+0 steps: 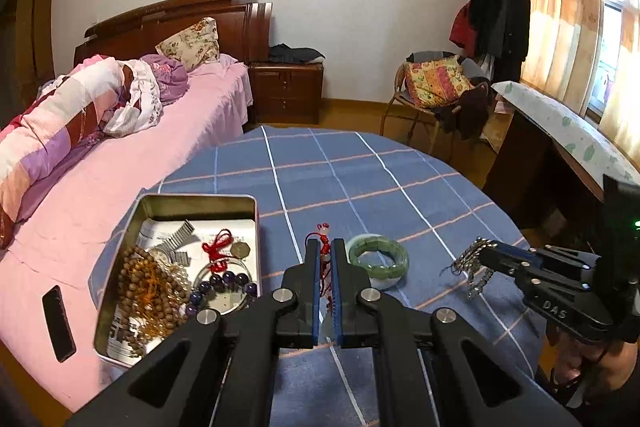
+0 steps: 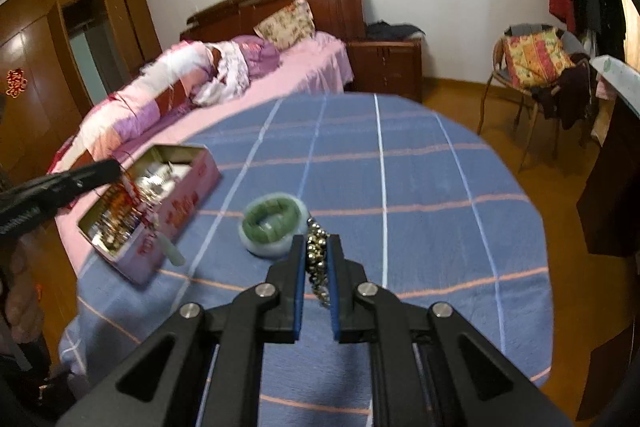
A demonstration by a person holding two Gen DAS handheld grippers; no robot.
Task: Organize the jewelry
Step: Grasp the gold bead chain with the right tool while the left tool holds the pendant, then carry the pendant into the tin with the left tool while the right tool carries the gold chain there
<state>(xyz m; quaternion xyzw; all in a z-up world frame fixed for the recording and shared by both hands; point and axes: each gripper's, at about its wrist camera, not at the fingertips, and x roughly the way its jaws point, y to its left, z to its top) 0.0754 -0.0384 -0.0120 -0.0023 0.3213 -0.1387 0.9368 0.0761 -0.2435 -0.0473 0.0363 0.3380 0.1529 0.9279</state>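
My left gripper (image 1: 326, 247) is shut on a red cord pendant (image 1: 325, 233) and holds it above the blue checked tablecloth, just right of the open tin (image 1: 200, 201). The tin holds wooden beads, purple beads, a watch and a red knot charm. My right gripper (image 2: 316, 241) is shut on a silver bead bracelet (image 2: 316, 255), also seen at the right in the left wrist view (image 1: 474, 259). A green jade bracelet (image 1: 378, 257) lies on a white bangle between the grippers; it shows in the right wrist view (image 2: 274, 217) too.
The round table (image 1: 360, 167) stands beside a pink bed (image 1: 120, 155). A black phone (image 1: 59, 323) lies on the bed near the tin. A chair with clothes (image 1: 436, 87) and a desk (image 1: 560, 131) stand beyond the table.
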